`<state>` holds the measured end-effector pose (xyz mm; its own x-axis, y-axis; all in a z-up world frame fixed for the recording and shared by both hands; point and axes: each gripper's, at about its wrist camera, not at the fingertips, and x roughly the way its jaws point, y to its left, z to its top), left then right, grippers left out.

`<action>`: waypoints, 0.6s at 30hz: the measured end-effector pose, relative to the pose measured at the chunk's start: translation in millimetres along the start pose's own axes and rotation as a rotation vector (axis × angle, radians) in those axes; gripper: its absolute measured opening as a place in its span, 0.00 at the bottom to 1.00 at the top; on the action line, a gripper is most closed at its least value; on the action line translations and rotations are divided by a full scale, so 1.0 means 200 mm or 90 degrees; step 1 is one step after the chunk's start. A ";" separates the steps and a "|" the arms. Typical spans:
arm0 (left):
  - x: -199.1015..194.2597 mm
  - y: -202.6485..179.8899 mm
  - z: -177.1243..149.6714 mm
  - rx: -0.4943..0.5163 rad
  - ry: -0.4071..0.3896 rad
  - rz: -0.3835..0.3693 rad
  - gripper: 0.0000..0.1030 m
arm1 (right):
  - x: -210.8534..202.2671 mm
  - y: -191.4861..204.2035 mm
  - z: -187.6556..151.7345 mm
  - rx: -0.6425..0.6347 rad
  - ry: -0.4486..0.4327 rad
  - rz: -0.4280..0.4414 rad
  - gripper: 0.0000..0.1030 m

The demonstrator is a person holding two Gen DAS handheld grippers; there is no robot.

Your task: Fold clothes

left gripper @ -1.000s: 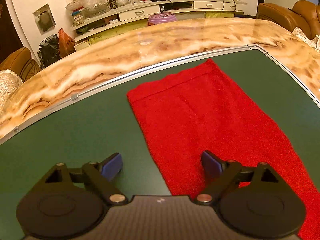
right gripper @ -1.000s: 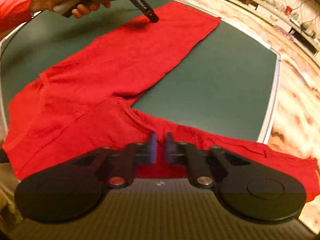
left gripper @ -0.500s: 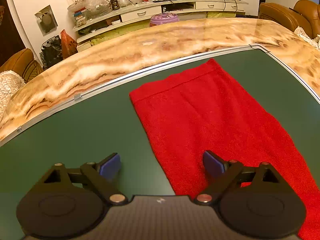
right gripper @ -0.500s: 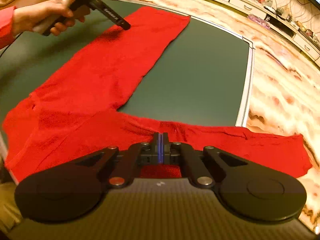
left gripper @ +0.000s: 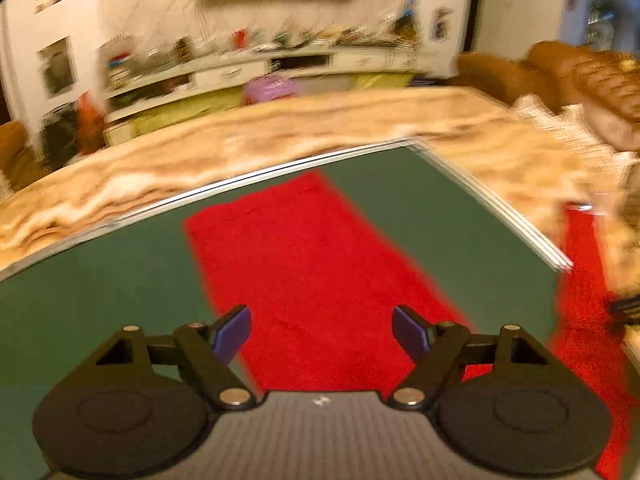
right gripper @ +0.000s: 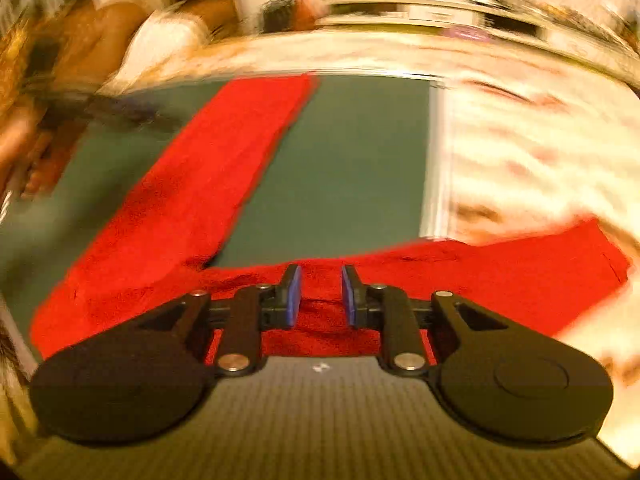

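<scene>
The left gripper (left gripper: 322, 334) has its two blue pads (left gripper: 231, 334) set wide apart and closing a little, pinching nothing; red cloth lies below the gap. The right gripper (right gripper: 319, 297) has a narrow gap between its pads (right gripper: 293, 297) and its jaws are opening; the trousers (right gripper: 188, 200) show through the gap, but the pads do not press on the cloth.

There is one pair of red trousers, spread flat on the green mat (right gripper: 352, 168). One leg (left gripper: 308, 264) runs away from the left gripper toward the mat's far edge. The other leg (right gripper: 520, 276) runs rightward past the mat's metal rim onto the marbled table (left gripper: 248, 148).

Both views are smeared by motion. In the right wrist view the far left is a blur: a hand (right gripper: 24, 148) and a dark shape beside it can be made out, little more. The waist end is hidden under the right gripper's body. In the left wrist view the second leg is cut off by the right edge, and the shelves and sofa behind are too blurred to count anything.
</scene>
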<state>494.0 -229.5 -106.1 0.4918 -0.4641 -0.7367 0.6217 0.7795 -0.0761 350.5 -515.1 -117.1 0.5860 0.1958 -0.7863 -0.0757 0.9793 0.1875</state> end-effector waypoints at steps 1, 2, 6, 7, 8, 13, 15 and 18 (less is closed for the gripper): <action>-0.03 -0.07 -0.04 0.001 0.002 -0.027 0.82 | -0.03 -0.08 -0.01 0.043 -0.009 -0.009 0.26; -0.05 -0.14 -0.09 0.003 0.006 -0.050 0.82 | -0.03 -0.16 -0.02 0.077 -0.010 -0.027 0.26; -0.06 -0.37 -0.26 0.011 0.040 -0.115 0.82 | 0.01 -0.32 0.01 0.158 -0.003 -0.074 0.25; -0.05 -0.41 -0.29 0.015 0.046 -0.118 0.82 | 0.03 -0.34 0.02 0.173 -0.002 -0.070 0.25; -0.04 -0.45 -0.32 0.020 0.052 -0.120 0.82 | 0.06 -0.35 0.02 0.190 0.002 -0.066 0.25; 0.00 -0.49 -0.42 0.011 0.076 -0.130 0.82 | 0.18 -0.44 0.06 0.264 0.013 -0.110 0.26; 0.01 -0.50 -0.46 0.016 0.084 -0.128 0.82 | 0.18 -0.50 0.09 0.274 -0.013 -0.145 0.26; 0.01 -0.52 -0.49 0.031 0.080 -0.119 0.82 | 0.20 -0.60 0.12 0.309 -0.009 -0.166 0.26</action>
<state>370.7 -270.6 -164.7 0.2879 -0.5401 -0.7908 0.7254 0.6621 -0.1881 401.6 -626.4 -157.3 0.5464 -0.0544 -0.8357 0.4527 0.8588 0.2400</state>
